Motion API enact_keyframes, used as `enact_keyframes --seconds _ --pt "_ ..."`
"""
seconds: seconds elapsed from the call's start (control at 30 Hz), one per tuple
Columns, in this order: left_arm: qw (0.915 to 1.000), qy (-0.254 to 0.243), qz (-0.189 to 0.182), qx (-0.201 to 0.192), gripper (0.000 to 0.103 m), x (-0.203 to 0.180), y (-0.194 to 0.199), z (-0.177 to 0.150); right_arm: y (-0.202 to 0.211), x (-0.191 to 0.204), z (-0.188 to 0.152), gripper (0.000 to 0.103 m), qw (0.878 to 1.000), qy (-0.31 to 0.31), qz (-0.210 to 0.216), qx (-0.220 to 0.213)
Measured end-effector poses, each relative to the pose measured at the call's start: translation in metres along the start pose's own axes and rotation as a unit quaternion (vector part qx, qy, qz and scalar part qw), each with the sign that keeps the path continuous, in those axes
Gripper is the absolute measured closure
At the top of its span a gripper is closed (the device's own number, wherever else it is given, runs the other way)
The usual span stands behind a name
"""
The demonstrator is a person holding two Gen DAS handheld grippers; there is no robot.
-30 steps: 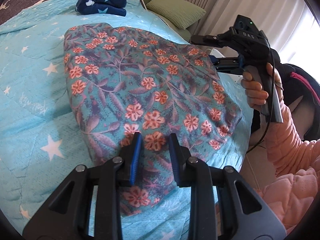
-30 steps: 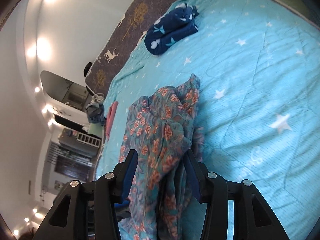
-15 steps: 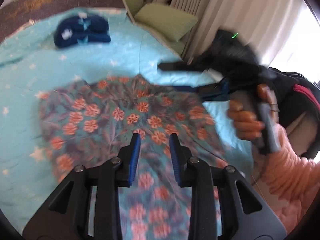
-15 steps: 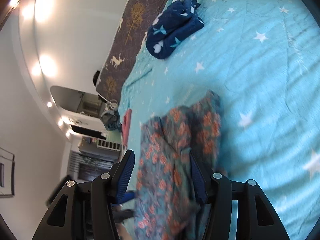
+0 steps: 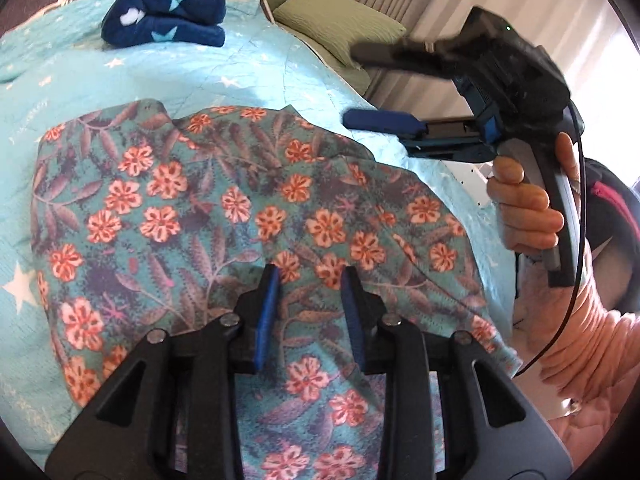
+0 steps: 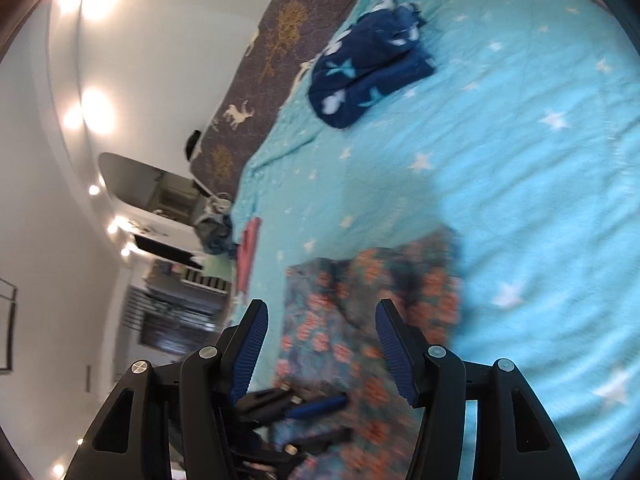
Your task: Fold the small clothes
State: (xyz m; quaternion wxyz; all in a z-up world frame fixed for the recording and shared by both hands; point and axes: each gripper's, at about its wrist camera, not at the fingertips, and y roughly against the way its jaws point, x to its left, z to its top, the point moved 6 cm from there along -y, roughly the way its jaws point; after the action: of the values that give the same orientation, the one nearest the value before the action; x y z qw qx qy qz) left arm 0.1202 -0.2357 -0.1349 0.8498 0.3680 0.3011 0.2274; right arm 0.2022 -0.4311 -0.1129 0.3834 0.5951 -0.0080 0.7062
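A teal floral garment (image 5: pixel 224 216) with orange flowers lies folded on the light blue star-print bedspread (image 5: pixel 72 80). My left gripper (image 5: pixel 310 292) hovers open just above its near part, holding nothing. My right gripper (image 5: pixel 372 88) is in the air beyond the garment's right edge, jaws open and empty, held by a hand in a pink sleeve. In the right wrist view the right gripper (image 6: pixel 320 344) is open, the blurred garment (image 6: pixel 372 320) below it, and the left gripper (image 6: pixel 316 404) shows low in the frame.
A folded navy star-print garment (image 5: pixel 160 16) lies at the far side of the bed; it also shows in the right wrist view (image 6: pixel 368 68). Green pillows (image 5: pixel 336 20) sit at the bed's right. A dark reindeer-print blanket (image 6: pixel 264 76) borders the far edge.
The right gripper has let go of the floral garment, opened wider and lifted clear of it. The garment now lies shorter, folded over. The left gripper stayed open above it.
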Motion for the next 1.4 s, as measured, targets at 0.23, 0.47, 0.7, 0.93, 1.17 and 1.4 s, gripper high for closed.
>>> enact_keyframes --seconds 0.23,0.47,0.7,0.93,1.17,1.4 --pt "1.0000 -0.001 -0.004 -0.002 0.069 -0.006 0.002 -0.001 0.003 -0.031 -0.025 0.045 0.997 -0.044 0.007 0.055" --pt "1.0000 0.001 0.001 0.002 0.069 -0.003 -0.004 0.007 -0.048 -0.013 0.001 0.043 0.989 -0.081 0.094 0.083" --pt "1.0000 0.000 0.002 0.003 0.069 -0.004 -0.003 0.005 -0.022 0.005 0.043 0.043 0.984 -0.094 0.152 -0.009" --pt "0.9997 0.006 0.018 0.012 0.069 -0.004 -0.005 0.015 0.058 0.000 0.036 0.043 0.993 0.006 -0.045 -0.105" --pt "0.9957 0.017 0.091 0.002 0.069 0.012 0.012 0.020 0.028 0.035 -0.027 0.079 0.981 0.142 -0.121 -0.047" --pt "0.9867 0.082 0.138 -0.027 0.069 0.064 0.039 -0.016 -0.023 -0.005 -0.074 0.101 0.956 0.181 -0.228 0.030"
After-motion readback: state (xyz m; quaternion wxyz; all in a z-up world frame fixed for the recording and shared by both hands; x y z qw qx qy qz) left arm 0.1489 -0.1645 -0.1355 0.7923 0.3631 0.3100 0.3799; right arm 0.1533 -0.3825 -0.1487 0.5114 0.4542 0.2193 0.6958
